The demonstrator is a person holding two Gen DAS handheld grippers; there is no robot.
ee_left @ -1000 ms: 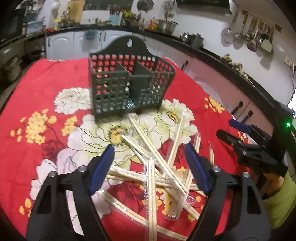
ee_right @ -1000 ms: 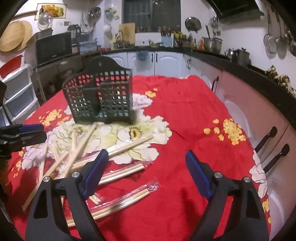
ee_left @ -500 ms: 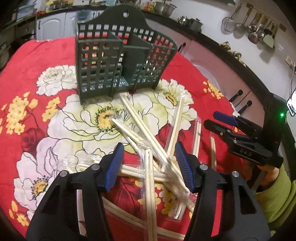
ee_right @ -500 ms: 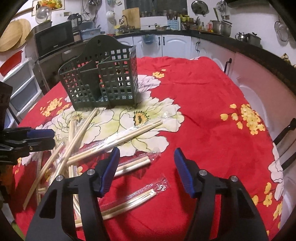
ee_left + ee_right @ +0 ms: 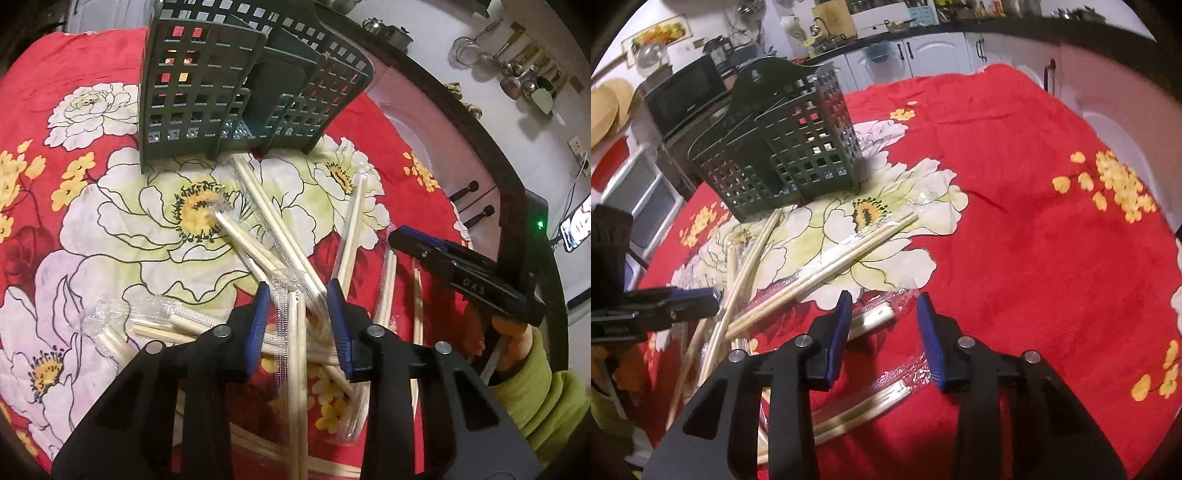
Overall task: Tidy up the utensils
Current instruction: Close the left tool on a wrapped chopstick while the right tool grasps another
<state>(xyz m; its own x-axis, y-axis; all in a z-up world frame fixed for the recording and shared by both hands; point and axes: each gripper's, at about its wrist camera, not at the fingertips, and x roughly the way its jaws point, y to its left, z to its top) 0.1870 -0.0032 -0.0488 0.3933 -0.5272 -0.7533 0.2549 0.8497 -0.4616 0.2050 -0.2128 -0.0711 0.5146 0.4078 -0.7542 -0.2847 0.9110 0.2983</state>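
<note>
Chopsticks (image 5: 266,206) in clear plastic sleeves lie scattered and crossed on the red floral cloth (image 5: 33,110) covering the bench, just in front of the dark green caddy (image 5: 236,85), which stands upright with its compartments showing no contents. The left hand-held gripper (image 5: 299,317) sits low over the thickest part of the pile, jaws apart and straddling one wrapped pair (image 5: 297,369) that runs back toward the camera; neither pad appears to press on it yet, though the glare on the wrapper makes contact hard to confirm. That placement suits a pinch across the width of the pair, the likely first step toward dropping it upright in the caddy. The right hand-held gripper (image 5: 884,325) is likewise parted, hovering above the end of another sleeved pair (image 5: 875,317) at the pile's right edge, with a further sleeved pair (image 5: 864,406) lying beneath its frame. Holding the two tools on separate sides of the heap keeps them from colliding. The sticks are pale, slender and straight; the sleeves are crinkled and glossy, and judged slippery to grip. No pair has reached the caddy, so the sorting is at its start.
</note>
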